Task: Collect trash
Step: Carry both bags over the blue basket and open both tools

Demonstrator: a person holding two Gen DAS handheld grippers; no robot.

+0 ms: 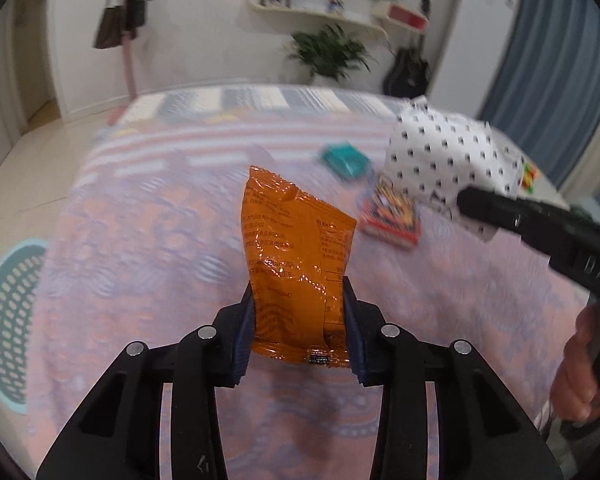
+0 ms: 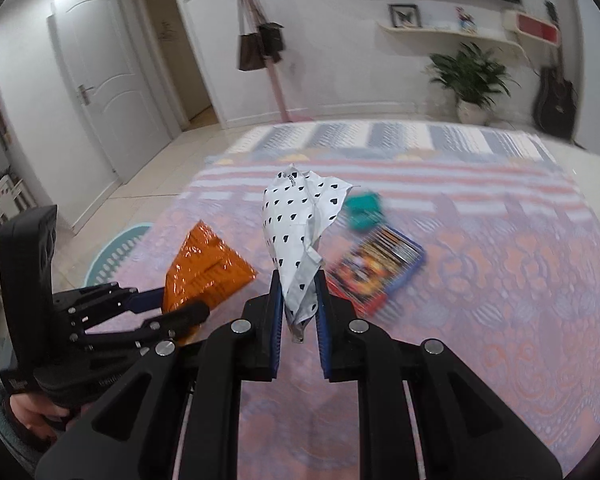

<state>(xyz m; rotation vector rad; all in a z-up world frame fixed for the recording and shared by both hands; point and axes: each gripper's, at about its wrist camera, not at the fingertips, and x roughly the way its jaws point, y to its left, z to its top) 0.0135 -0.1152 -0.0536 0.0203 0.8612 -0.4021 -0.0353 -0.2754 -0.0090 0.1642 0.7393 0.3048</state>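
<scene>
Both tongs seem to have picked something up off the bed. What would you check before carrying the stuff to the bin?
1. Left tongs clamped on the orange snack bag: ok.
2. Right tongs clamped on the white spotted wrapper: ok, though only by its lower end.
3. Both pieces lifted off the bedspread: ok.
4. Teal basket in sight beside the bed: ok.
5. Basket is the trash bin: cannot tell.
6. Bed cleared: not ok; a teal packet and a colourful box remain.

orange snack bag (image 1: 296, 264): glossy, crinkled foil-like plastic
spotted wrapper (image 2: 300, 232): thin, creased, matt white film
bedspread (image 1: 148, 240): soft patterned cloth
gripper fingers (image 1: 356, 344): matt black plastic
</scene>
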